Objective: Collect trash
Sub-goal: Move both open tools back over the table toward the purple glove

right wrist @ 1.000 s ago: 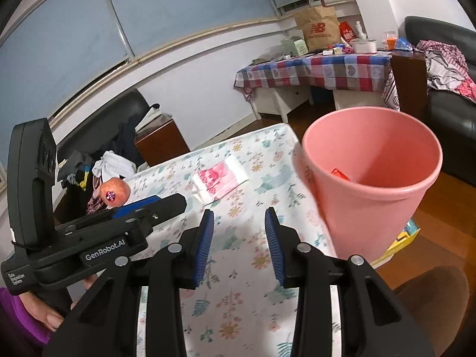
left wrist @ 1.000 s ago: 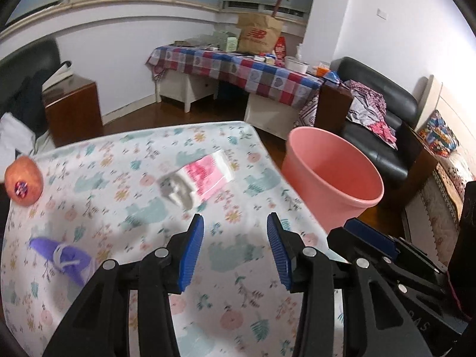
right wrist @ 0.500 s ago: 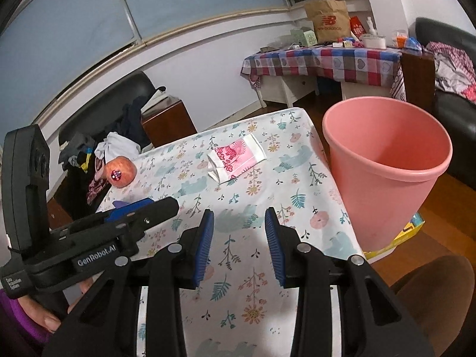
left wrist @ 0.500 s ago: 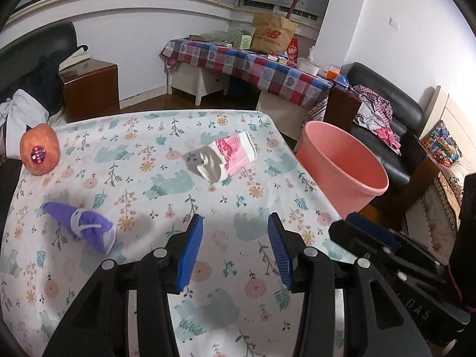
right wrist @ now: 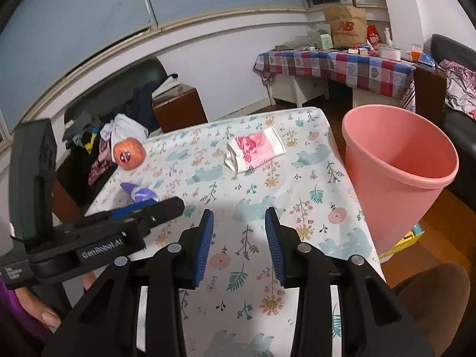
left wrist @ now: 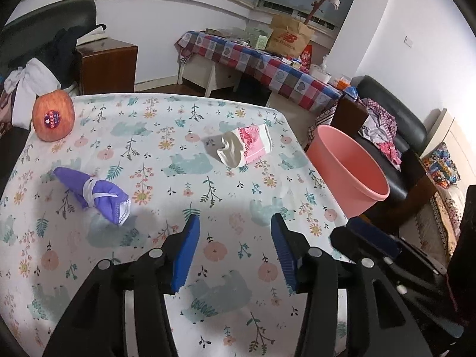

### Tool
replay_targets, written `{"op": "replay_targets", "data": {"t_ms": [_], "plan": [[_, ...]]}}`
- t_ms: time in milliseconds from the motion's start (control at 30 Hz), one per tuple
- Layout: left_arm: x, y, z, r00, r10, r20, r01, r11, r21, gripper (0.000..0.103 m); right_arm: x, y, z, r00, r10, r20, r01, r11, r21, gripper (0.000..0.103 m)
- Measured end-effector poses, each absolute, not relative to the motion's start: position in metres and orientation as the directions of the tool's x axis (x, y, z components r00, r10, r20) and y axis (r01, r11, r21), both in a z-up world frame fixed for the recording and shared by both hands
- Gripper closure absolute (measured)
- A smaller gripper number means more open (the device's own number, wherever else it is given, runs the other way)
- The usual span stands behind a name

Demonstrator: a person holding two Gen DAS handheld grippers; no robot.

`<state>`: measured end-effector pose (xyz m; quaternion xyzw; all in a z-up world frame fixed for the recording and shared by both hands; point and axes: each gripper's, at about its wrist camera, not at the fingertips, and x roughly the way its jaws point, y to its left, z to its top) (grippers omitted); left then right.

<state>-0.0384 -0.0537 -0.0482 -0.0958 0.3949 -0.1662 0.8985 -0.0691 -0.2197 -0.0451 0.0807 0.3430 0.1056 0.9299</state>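
Jaws of both grippers are opening with nothing between them: the left gripper (left wrist: 235, 238) stands wide, the right gripper (right wrist: 239, 232) narrower; beyond the left jaws and off to their left lies the purple mask (left wrist: 95, 190) on the table (left wrist: 154, 119), while the pink wrapper (left wrist: 244, 147) lies farther ahead, near the pink bin (right wrist: 398, 175); both look light, soft and crushable; pinch the mask's bunched middle, the wrapper's crumpled silver end
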Motion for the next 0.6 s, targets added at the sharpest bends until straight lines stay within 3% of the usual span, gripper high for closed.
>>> {"op": "replay_targets", "data": {"t_ms": [67, 600], "plan": [[-0.04, -0.053, -0.049, 0.633, -0.375, -0.677, 0.219, 0.926, -0.307, 0.051, -0.071, -0.219, -0.045, 0.746, 0.255, -0.616, -0.144, 0.964, 0.225, 0.053], [-0.036, -0.039, -0.055, 0.636, -0.316, -0.704, 0.142, 0.945, -0.296, 0.05, -0.075, -0.206, -0.042, 0.736, 0.321, -0.596, -0.228, 0.947, 0.229, 0.053]]}}
